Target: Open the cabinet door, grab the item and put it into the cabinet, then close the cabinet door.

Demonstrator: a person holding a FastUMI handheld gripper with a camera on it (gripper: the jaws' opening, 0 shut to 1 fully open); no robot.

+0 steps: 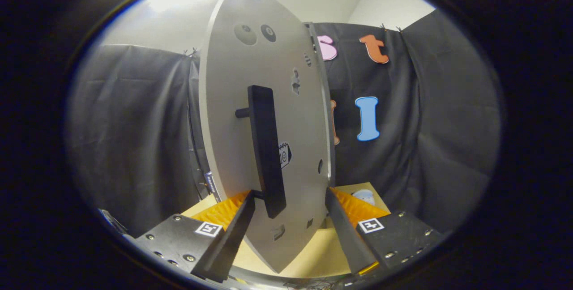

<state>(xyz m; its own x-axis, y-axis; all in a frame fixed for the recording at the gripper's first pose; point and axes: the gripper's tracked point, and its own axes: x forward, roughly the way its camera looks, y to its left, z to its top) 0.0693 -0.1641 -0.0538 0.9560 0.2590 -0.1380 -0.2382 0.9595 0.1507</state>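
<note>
Gripper (pixel 290 200): level, fingers open astride cabinet door (pixel 224 102); door handle (pixel 267 149) between them. Cabinet interior hidden behind door.

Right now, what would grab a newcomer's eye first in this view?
The grey cabinet door, seen nearly edge-on, stands between the open gripper fingers and rises just ahead of them. Its black bar handle runs down its face, its lower end near the left finger. A small white item lies on the tabletop beyond the right finger.

No legible text anywhere.
</note>
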